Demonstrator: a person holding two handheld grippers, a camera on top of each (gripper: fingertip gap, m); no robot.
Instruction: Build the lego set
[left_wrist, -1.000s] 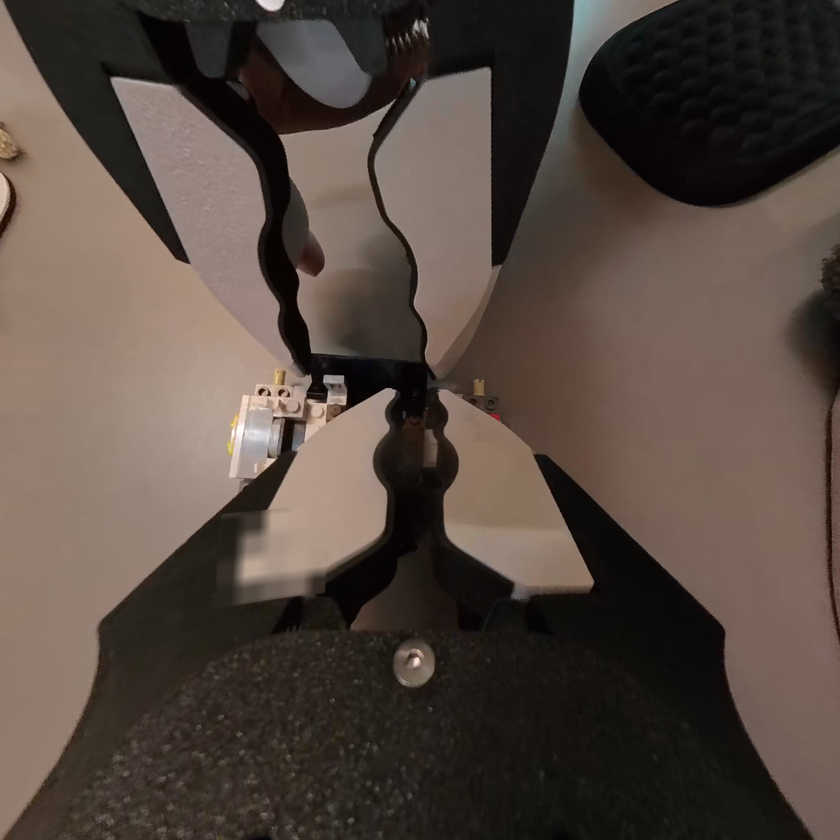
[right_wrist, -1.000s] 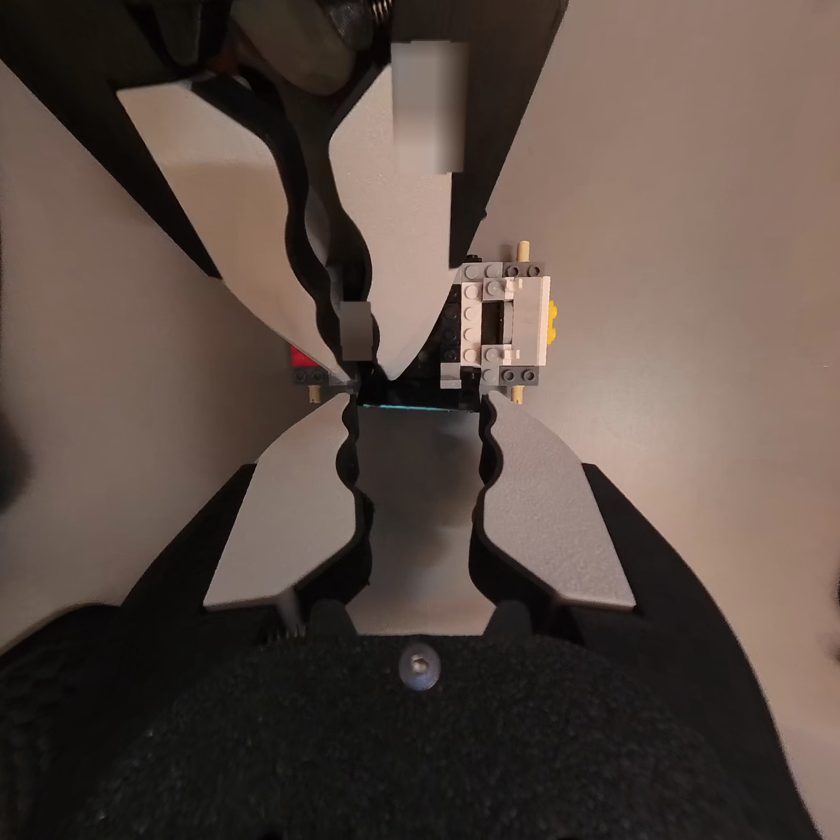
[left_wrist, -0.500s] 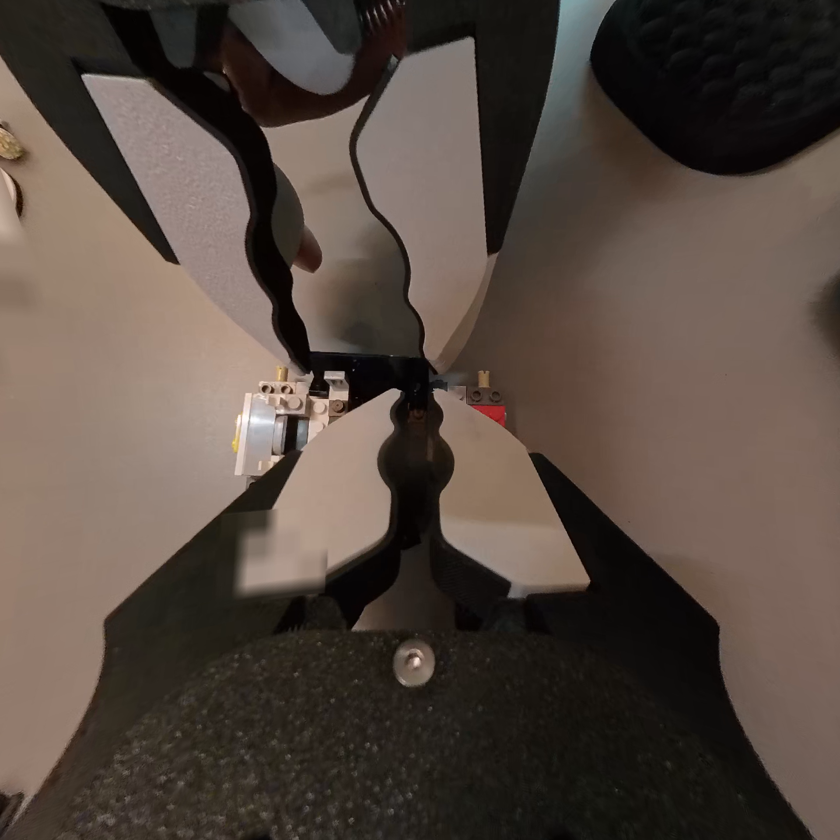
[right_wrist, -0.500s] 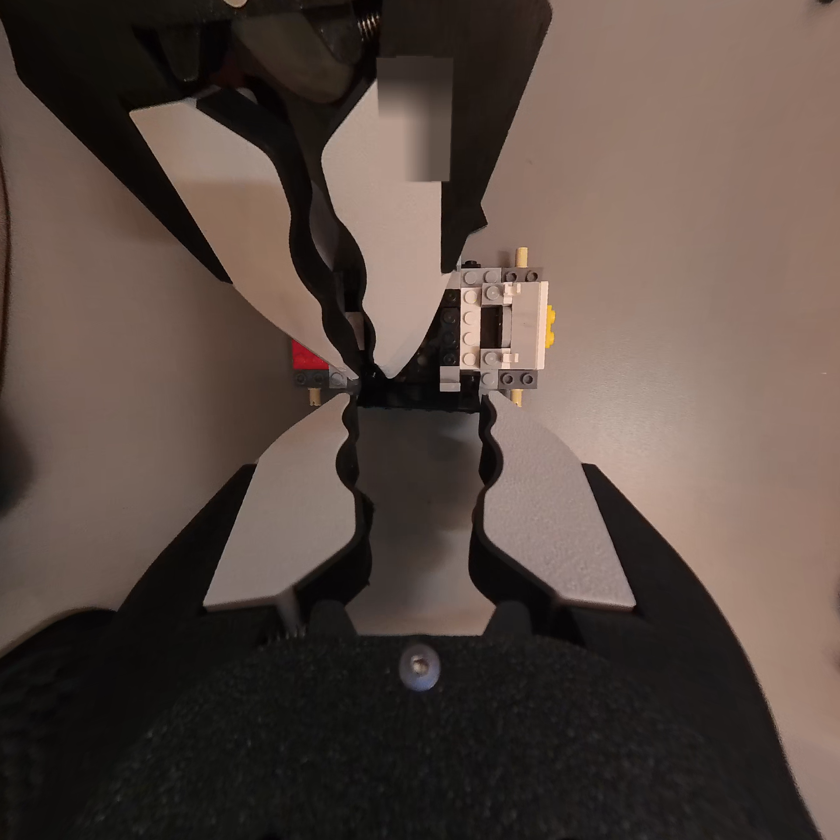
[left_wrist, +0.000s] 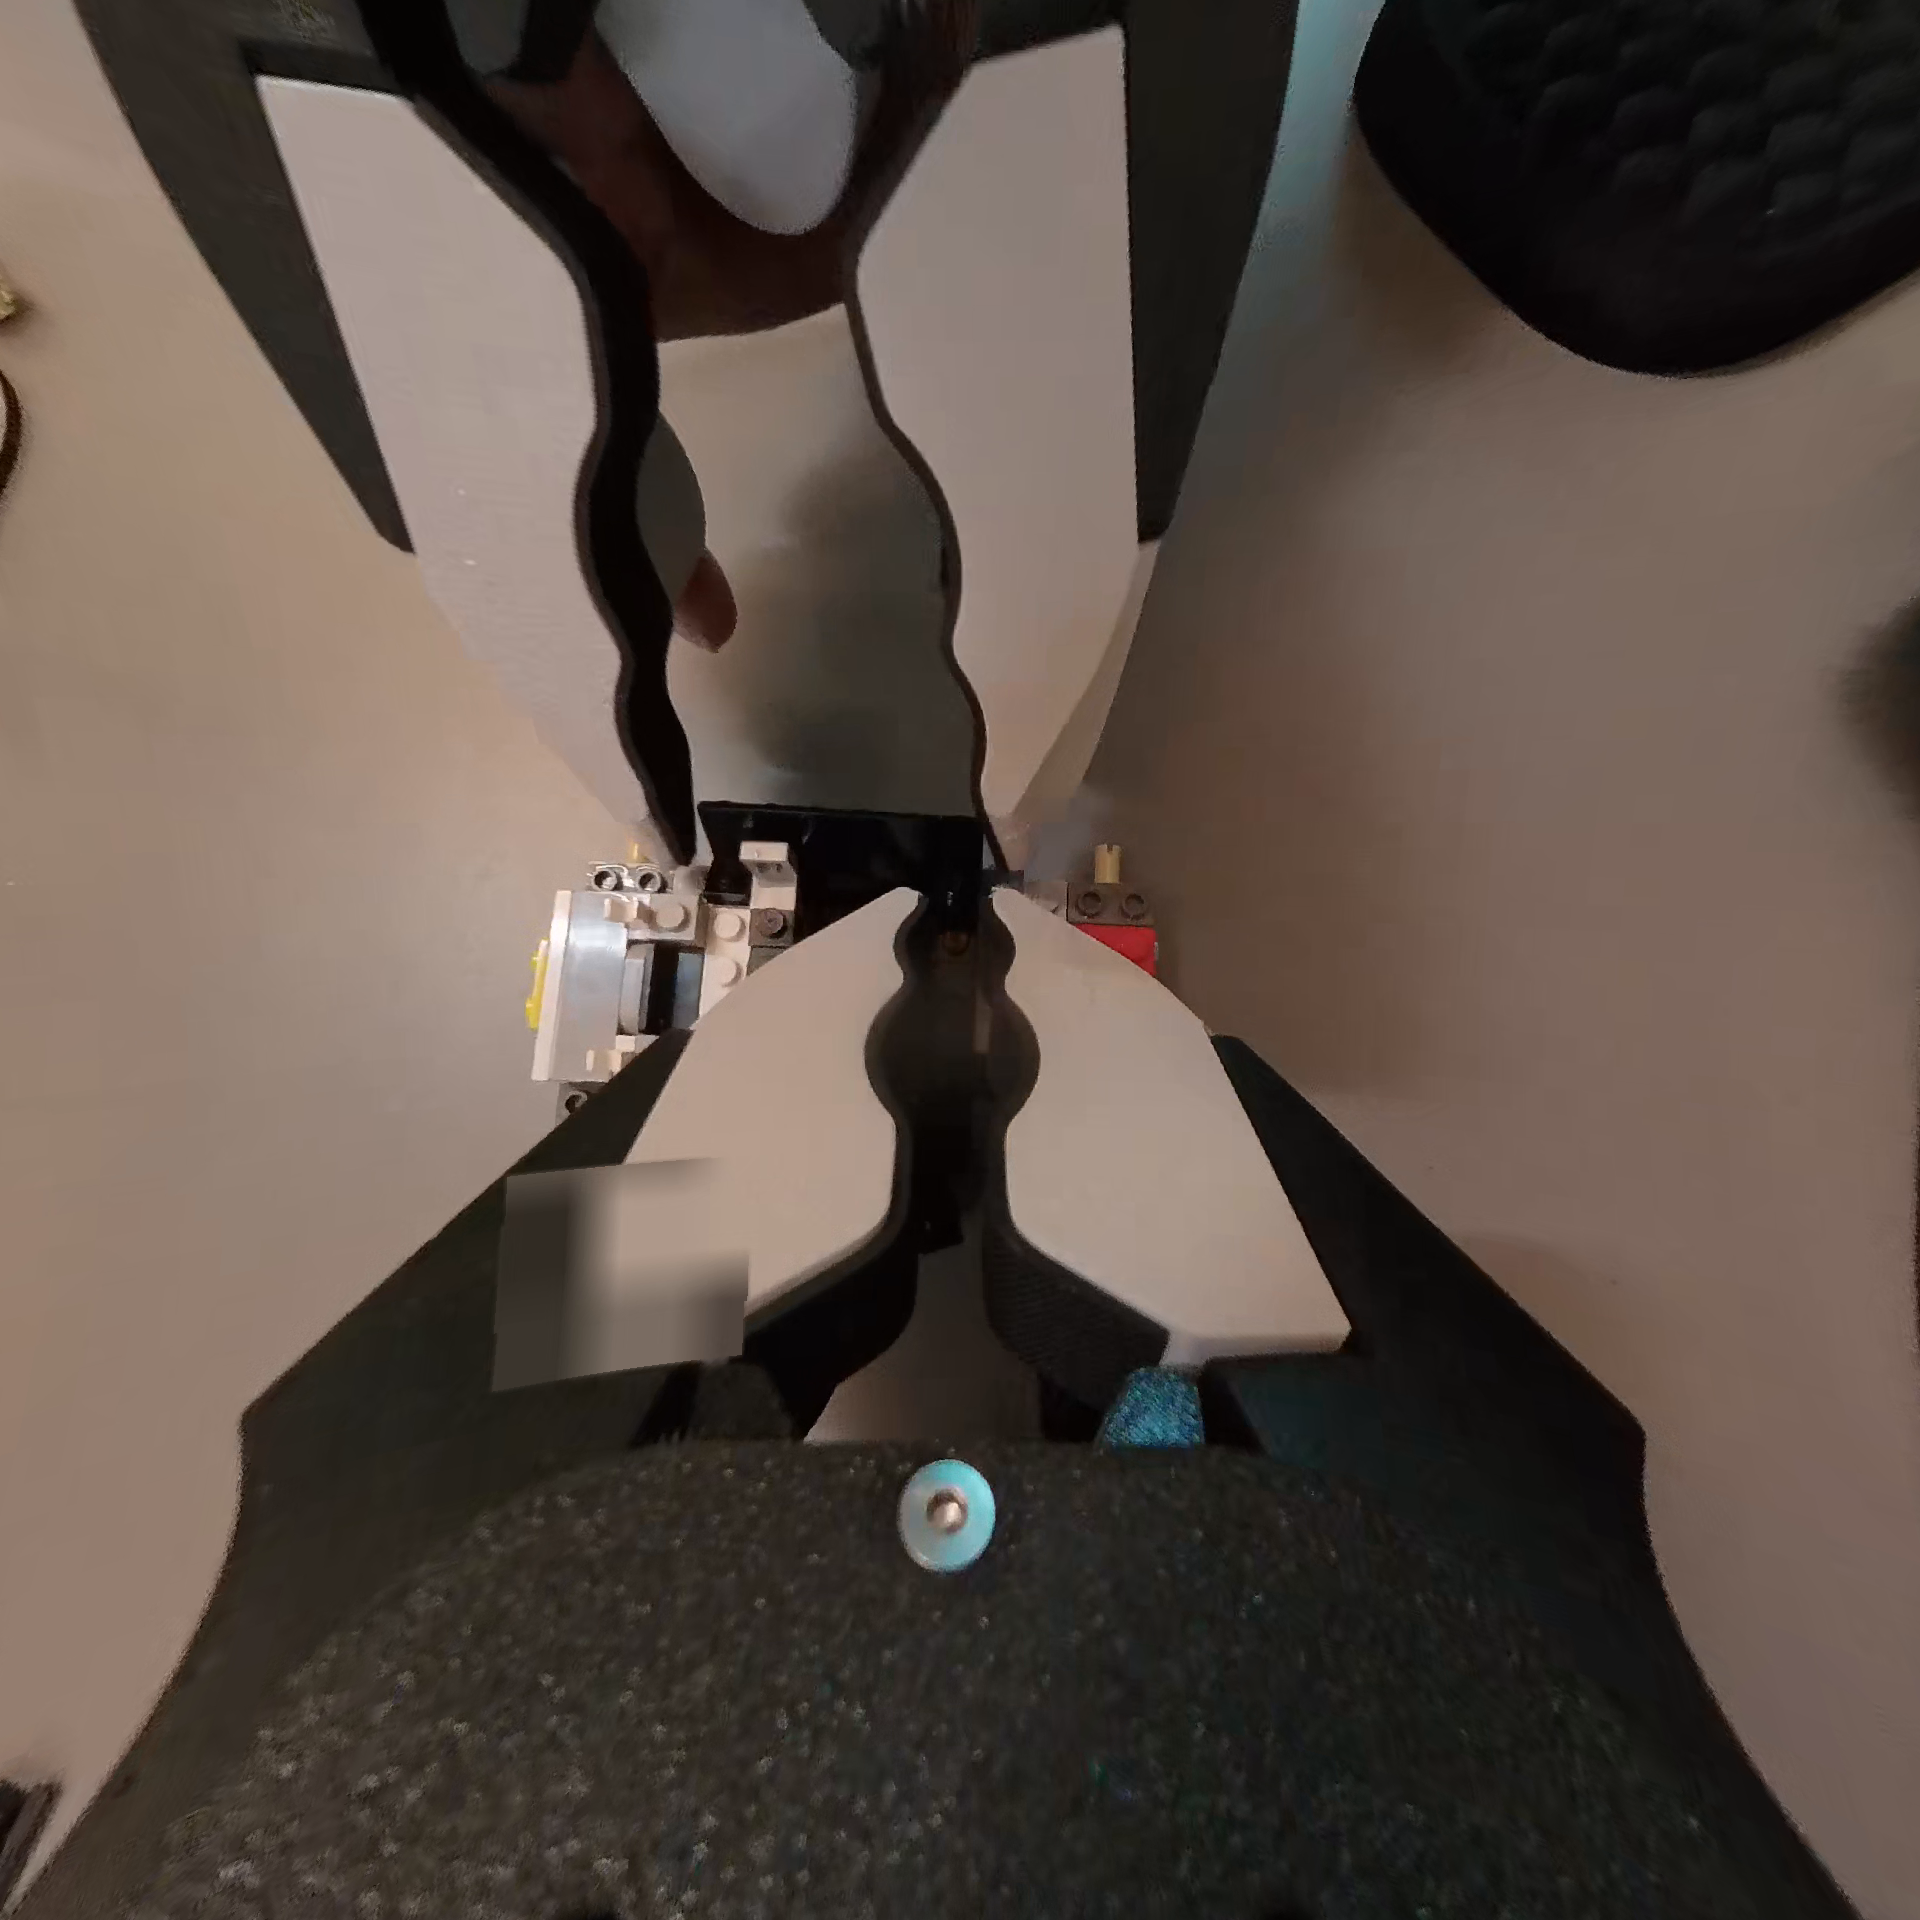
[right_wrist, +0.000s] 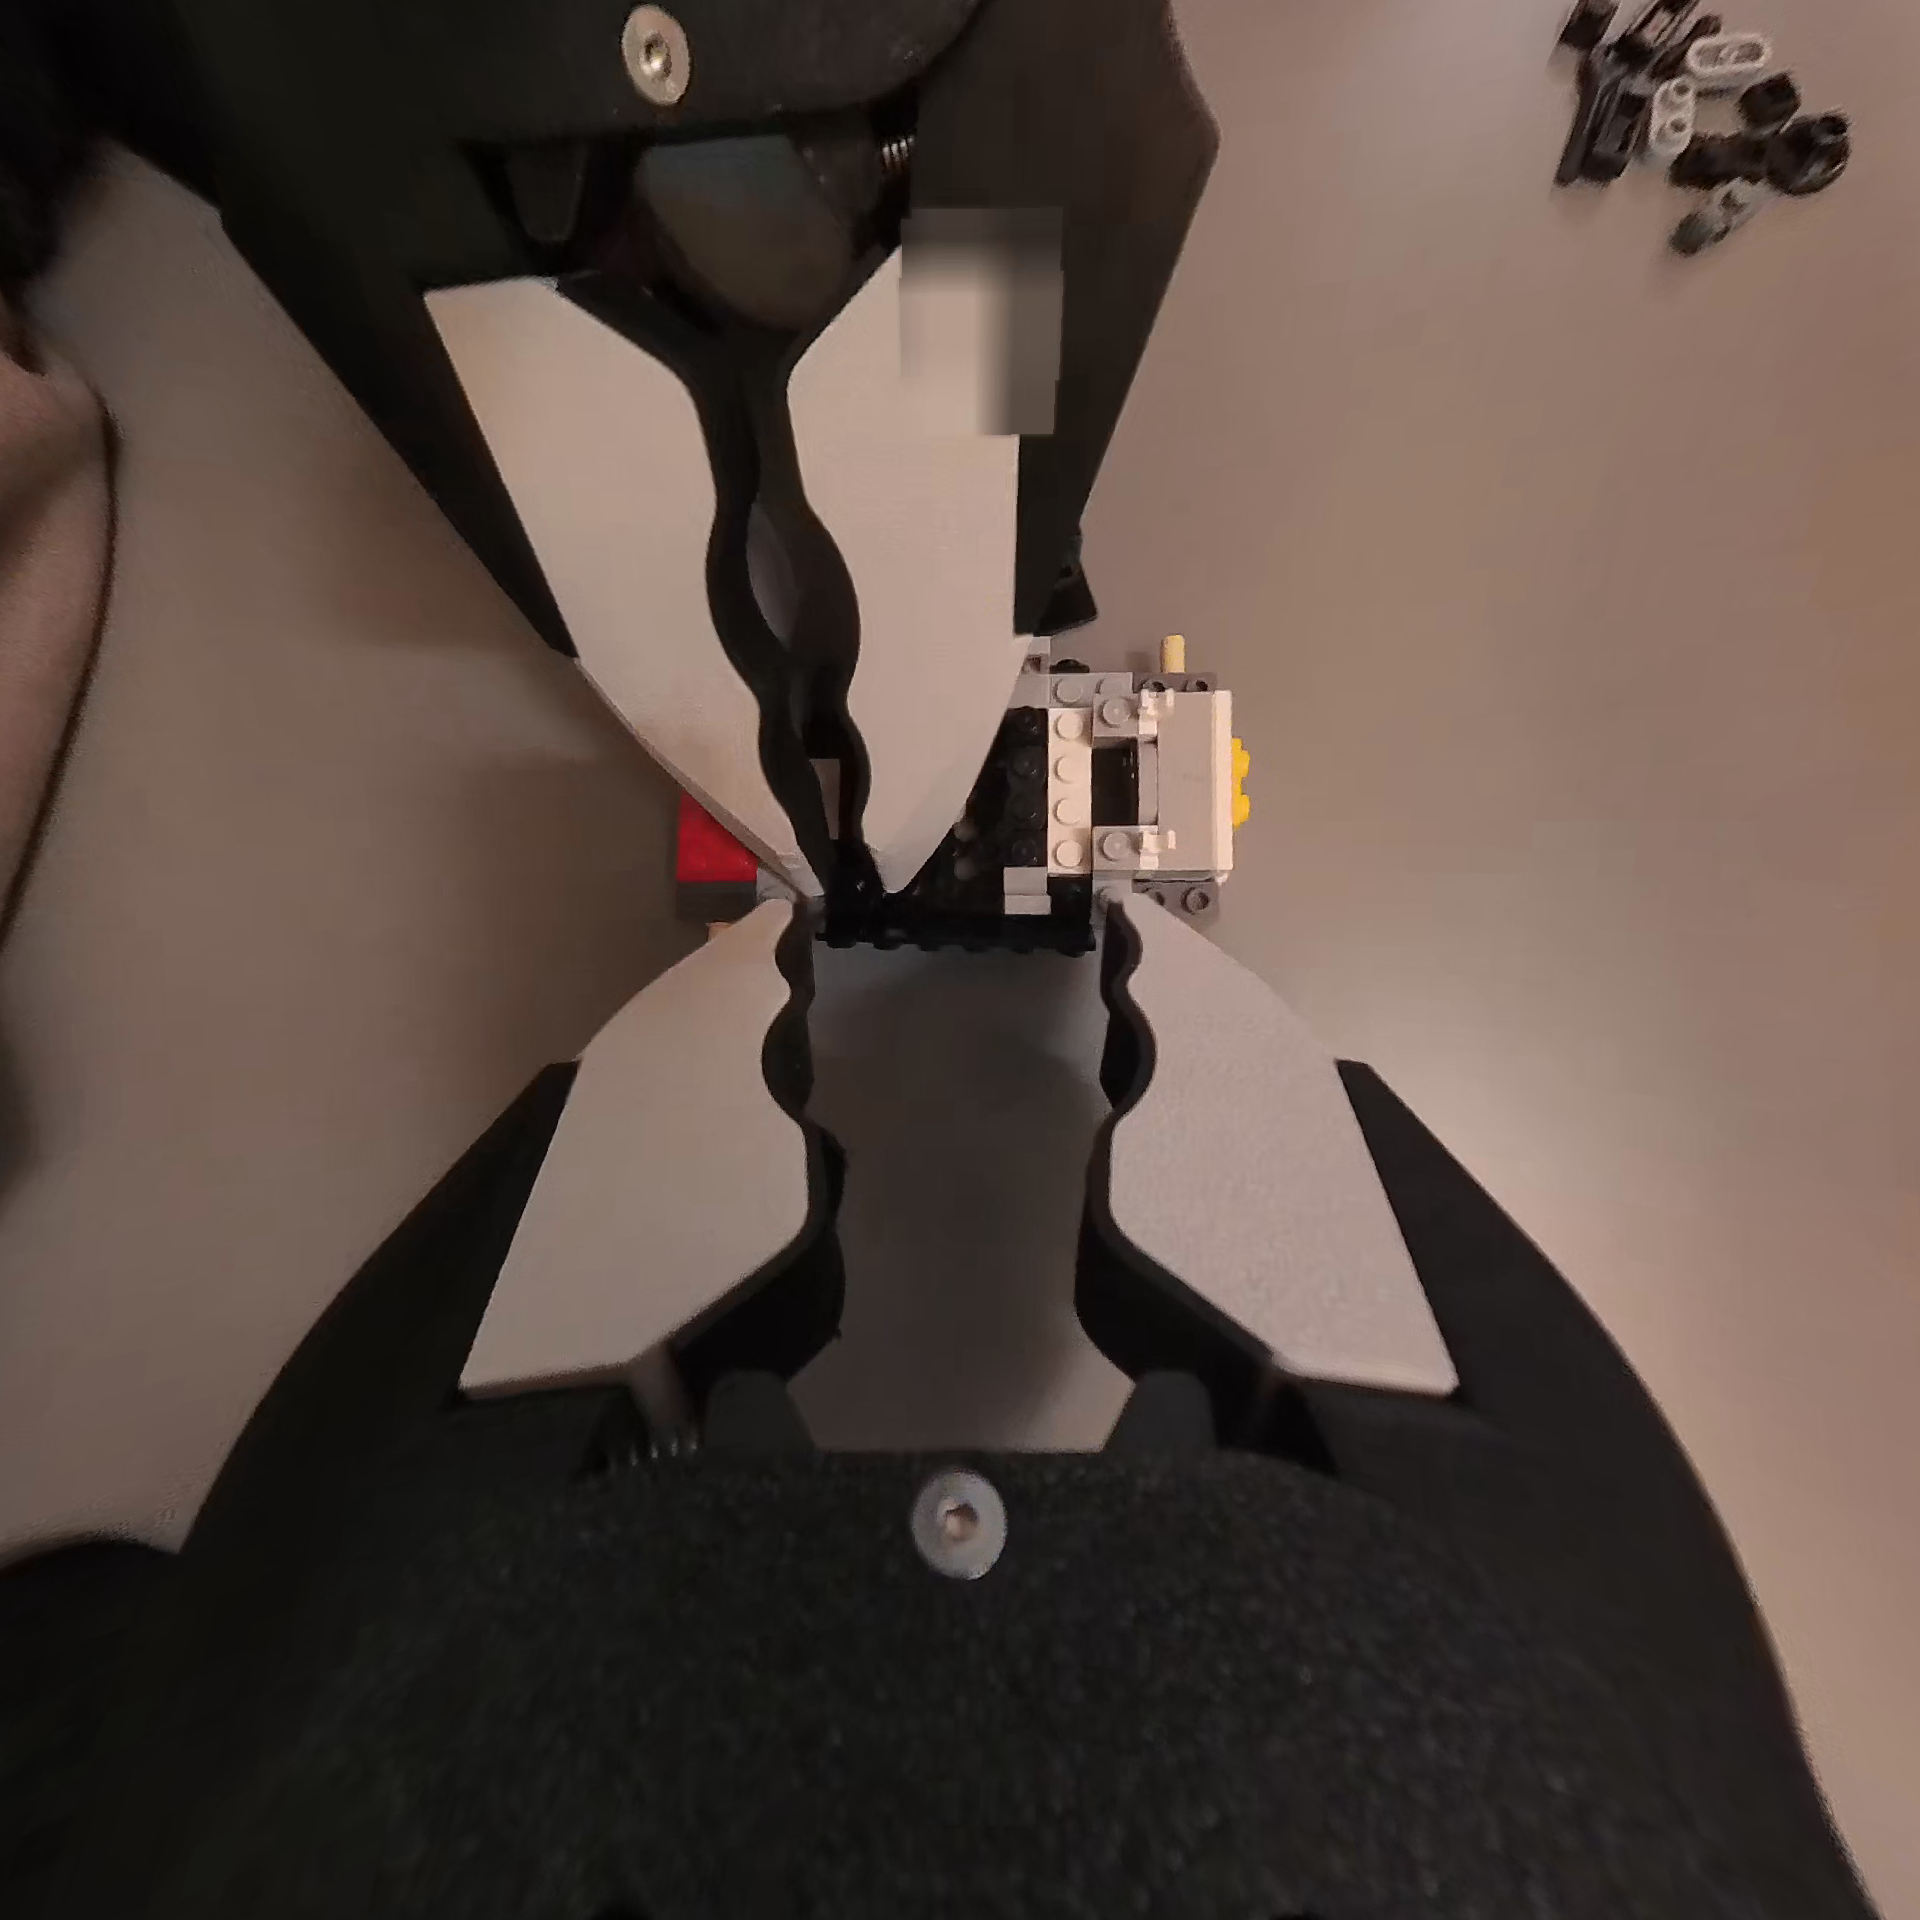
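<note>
- My left claw sat nearly closed, tips pinched together over the black middle of the model; whether a small dark piece was caught between them, I could not tell.
- From that view the model lay just past my tips, on the table, its white-and-grey end with a yellow piece to the left and a red brick to the right.
- My right claw came in from the far side, spread wide, its tips touching the model's black edge at both ends.
- In the right wrist view the right claw held the black plate's near edge across its length, one tip at each end.
- The model extended beyond those tips, its white end to the right and the red brick to the left.
- The left claw pointed down from above, tips meeting at the plate's left part.
- Far off at top right lay a pile of loose parts, dark and grey.
</note>
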